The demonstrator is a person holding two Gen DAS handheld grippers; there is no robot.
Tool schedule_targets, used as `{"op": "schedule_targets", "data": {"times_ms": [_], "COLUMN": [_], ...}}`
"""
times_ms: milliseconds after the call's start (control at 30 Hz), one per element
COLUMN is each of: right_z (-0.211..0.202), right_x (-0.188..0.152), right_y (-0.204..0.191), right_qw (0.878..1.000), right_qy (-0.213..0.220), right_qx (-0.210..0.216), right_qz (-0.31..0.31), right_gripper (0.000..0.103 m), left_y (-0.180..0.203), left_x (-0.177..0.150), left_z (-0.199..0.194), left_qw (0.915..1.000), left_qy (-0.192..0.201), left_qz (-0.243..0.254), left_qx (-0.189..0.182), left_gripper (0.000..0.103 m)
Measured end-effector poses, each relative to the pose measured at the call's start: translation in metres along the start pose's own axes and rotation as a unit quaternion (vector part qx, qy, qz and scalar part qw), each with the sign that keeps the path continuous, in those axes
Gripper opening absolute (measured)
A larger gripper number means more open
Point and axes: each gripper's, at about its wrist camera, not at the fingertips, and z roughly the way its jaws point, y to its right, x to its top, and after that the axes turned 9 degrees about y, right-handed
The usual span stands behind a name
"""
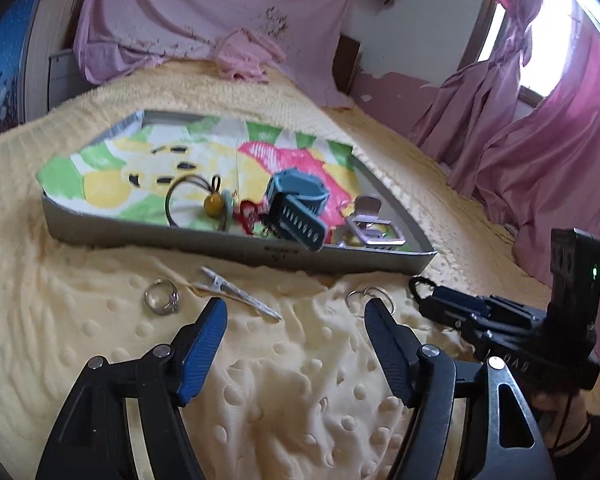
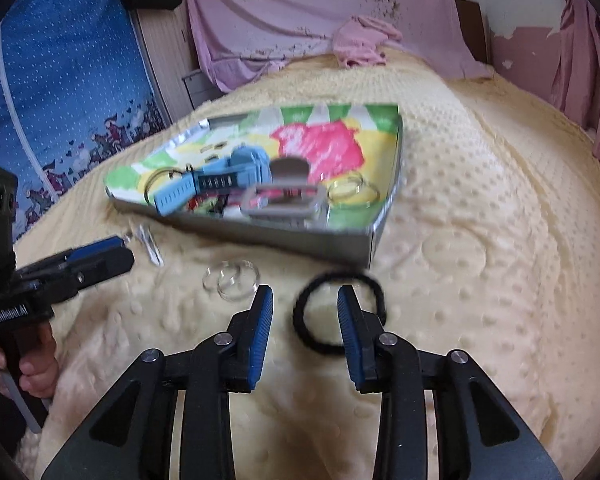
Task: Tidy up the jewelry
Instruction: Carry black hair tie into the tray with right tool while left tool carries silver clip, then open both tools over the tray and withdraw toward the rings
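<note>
A grey tray (image 1: 236, 246) lined with a colourful cloth lies on the yellow blanket; it also shows in the right wrist view (image 2: 288, 240). In it are a blue watch (image 1: 300, 208), a hair tie with a yellow bead (image 1: 210, 200) and a silver clip (image 1: 374, 230). On the blanket in front lie a silver ring (image 1: 162, 296), a metal hair clip (image 1: 240, 294), clear rings (image 2: 230, 278) and a black hair tie (image 2: 324, 312). My left gripper (image 1: 296, 320) is open above the blanket near the clip. My right gripper (image 2: 305, 306) is open, its right finger over the black hair tie.
The bumpy yellow blanket (image 2: 480, 280) covers the bed. Pink cloth (image 1: 204, 12) hangs at the back and pink curtains (image 1: 540, 128) at the right. A blue patterned panel (image 2: 60, 80) stands at the left. The right gripper's body (image 1: 500, 320) sits close beside the left one.
</note>
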Motion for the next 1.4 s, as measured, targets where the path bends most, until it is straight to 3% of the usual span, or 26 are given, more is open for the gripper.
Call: {"op": "schedule_targets", "data": {"times_ms": [133,333,400,533,767,933,1033,1200,1400], "right_z": [0.007,0.014,0.014,0.011,-0.017,-0.025,-0.008,0.029,0.063], "right_x": [-0.003,-0.006,-0.007,-0.01,-0.003,0.036,0.059,0.086,0.088], "right_y": [-0.001,-0.002,-0.005,-0.009,-0.022,-0.029,-0.033,-0.048,-0.054], "right_qw": [1.0,1.0,1.0,0.999,0.998,0.994,0.994,0.995,0.997], "right_qy": [-0.004,-0.008,-0.008,-0.009,0.042,0.083,0.081,0.062,0.015], "right_qx": [-0.002,-0.007,-0.005,0.031,0.053,0.062,0.075,0.066,0.047], "right_qz": [-0.003,-0.002,-0.007,0.004,-0.01,-0.02,-0.022,-0.042,-0.051], "right_gripper": [0.03,0.03,0.03,0.009,0.006,0.006,0.006,0.006,0.006], "left_y": [-0.009,-0.016,-0.019,-0.016,0.012,0.017,0.009,-0.019,-0.038], "left_x": [0.001,0.002,0.0,-0.006,-0.002,0.03,0.051,0.075,0.076], "left_z": [0.013,0.032,0.034,0.032,0.006,-0.007,0.0,0.039,0.057], "left_qw": [0.9993,0.9968,0.9961,0.9966,0.9994,0.9997,0.9993,0.9993,0.9983], "left_qy": [-0.018,-0.041,-0.044,-0.055,-0.028,0.02,0.037,-0.004,-0.036], "left_qz": [-0.032,-0.056,-0.06,-0.054,-0.001,0.005,0.001,-0.01,-0.028], "left_qx": [0.002,0.039,0.048,0.028,-0.018,-0.015,0.004,0.035,0.037], "left_gripper": [0.067,0.033,0.016,0.004,0.004,0.004,0.004,0.004,0.004]}}
